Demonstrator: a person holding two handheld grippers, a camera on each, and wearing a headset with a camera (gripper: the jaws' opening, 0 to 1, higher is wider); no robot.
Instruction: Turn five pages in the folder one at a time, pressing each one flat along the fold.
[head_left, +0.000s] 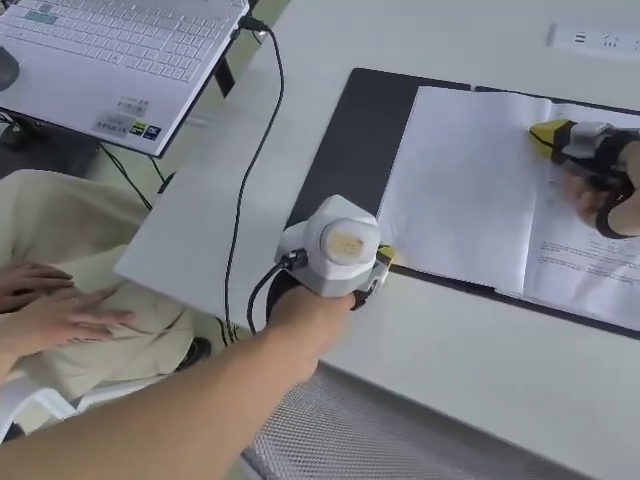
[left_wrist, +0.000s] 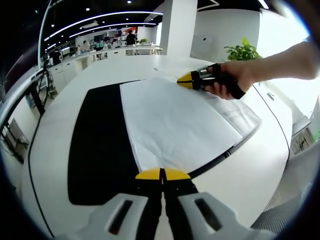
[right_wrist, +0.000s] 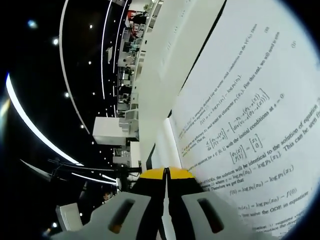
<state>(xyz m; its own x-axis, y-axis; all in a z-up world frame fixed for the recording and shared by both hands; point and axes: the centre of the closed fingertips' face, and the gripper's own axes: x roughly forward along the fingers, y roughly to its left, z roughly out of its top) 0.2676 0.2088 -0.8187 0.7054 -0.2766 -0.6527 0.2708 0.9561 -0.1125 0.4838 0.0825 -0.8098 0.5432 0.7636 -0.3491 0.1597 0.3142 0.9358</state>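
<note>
A black folder (head_left: 345, 160) lies open on the white table. A blank turned page (head_left: 460, 190) lies flat on its left half, and a printed page (head_left: 590, 260) lies on the right. My left gripper (head_left: 383, 258) is shut, its yellow tips at the front edge of the blank page (left_wrist: 170, 120). My right gripper (head_left: 548, 135) is shut too, its tips down on the paper near the fold at the far edge. From the left gripper view, the right gripper (left_wrist: 187, 80) rests on the page's far side. The right gripper (right_wrist: 166, 173) points along printed maths text (right_wrist: 250, 150).
A white laptop (head_left: 110, 50) sits at the far left with a black cable (head_left: 250, 170) running down the table. A power strip (head_left: 600, 42) lies at the far right. A seated person's hands (head_left: 50, 310) rest at the left. A mesh chair (head_left: 330, 440) is below the table edge.
</note>
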